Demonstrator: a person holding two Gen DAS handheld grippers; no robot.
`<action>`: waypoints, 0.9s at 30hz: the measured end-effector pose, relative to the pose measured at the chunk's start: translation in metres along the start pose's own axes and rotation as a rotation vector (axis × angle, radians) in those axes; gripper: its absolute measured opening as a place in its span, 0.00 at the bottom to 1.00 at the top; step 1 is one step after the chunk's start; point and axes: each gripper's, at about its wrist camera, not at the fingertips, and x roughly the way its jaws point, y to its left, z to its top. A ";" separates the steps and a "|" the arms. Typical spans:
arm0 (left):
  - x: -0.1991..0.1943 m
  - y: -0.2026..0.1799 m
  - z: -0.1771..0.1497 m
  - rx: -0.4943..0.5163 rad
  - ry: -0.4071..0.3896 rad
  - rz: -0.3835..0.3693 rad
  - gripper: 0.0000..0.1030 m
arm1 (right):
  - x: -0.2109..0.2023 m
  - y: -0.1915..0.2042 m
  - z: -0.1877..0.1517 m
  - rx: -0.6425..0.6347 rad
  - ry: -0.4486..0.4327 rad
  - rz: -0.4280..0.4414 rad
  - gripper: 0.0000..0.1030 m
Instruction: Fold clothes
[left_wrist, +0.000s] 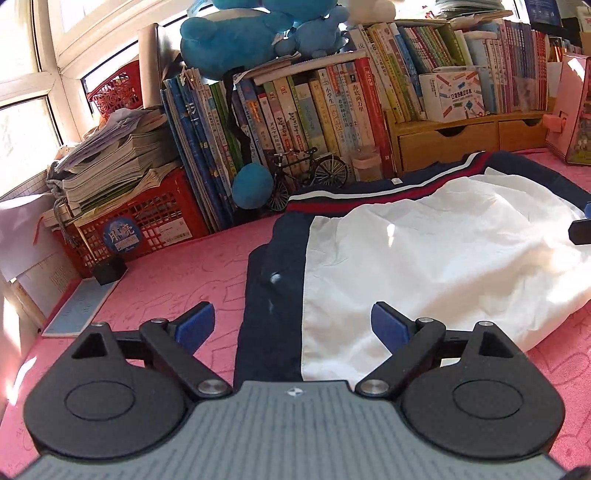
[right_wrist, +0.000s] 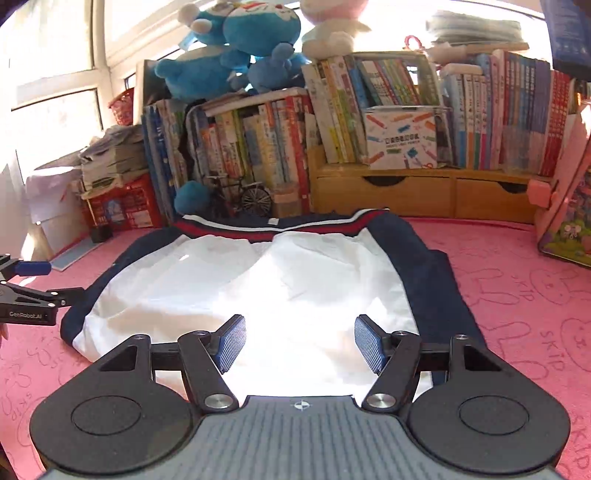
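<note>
I see a white and navy jacket with a red-striped collar (right_wrist: 258, 280) lying flat on the pink patterned mat (right_wrist: 517, 295). My left gripper (left_wrist: 291, 326) and right gripper (right_wrist: 300, 343) both hover over its near hem, jaws apart, gripping nothing.

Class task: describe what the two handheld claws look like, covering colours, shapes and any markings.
Each claw has black linkage arms with silver pivot pins, blue textured pads, round black housings and a grey ribbed body. The left one bears white "GenRobot.AI" lettering on its side.
</note>
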 end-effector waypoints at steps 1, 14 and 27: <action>0.008 -0.007 0.000 0.009 0.011 0.008 0.91 | 0.009 0.009 0.001 -0.010 0.009 0.005 0.64; 0.015 0.067 -0.035 -0.133 0.127 0.123 0.91 | 0.002 -0.093 -0.021 0.153 0.079 -0.508 0.66; 0.077 -0.042 0.014 -0.010 0.076 0.105 0.93 | 0.079 0.002 0.010 0.049 0.060 -0.017 0.84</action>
